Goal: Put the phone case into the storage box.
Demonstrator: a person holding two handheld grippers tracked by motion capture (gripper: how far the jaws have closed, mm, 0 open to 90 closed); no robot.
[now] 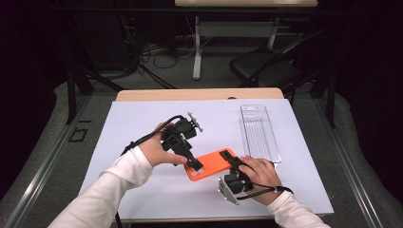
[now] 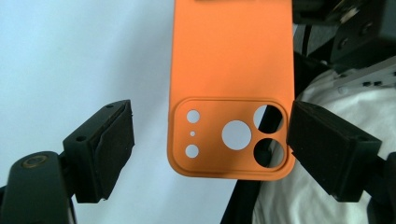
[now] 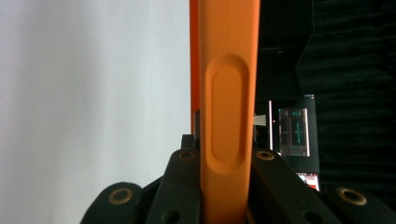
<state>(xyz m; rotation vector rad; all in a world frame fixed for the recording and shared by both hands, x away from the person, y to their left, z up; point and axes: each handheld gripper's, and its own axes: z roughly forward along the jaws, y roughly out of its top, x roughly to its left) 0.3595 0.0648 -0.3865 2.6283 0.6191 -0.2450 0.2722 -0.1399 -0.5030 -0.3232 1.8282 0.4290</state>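
Observation:
An orange phone case (image 1: 214, 164) is held just above the white sheet (image 1: 138, 128), near the front middle. My right gripper (image 1: 233, 162) is shut on its near end; in the right gripper view the case's thin edge (image 3: 229, 93), with its button bump, rises between the jaws of the right gripper (image 3: 224, 168). My left gripper (image 1: 195, 165) comes in from the left, at the case's camera end. In the left gripper view the back of the case (image 2: 231, 70) with its camera cut-outs lies between the jaws of the open left gripper (image 2: 210, 140). The left pad stands well clear of it and the right pad is at its edge.
A clear plastic tray (image 1: 259, 133) lies on the sheet at the right, just behind the right hand. The wooden table edge (image 1: 199, 94) runs along the back. A black chair (image 1: 266, 66) and a desk leg stand on the floor beyond.

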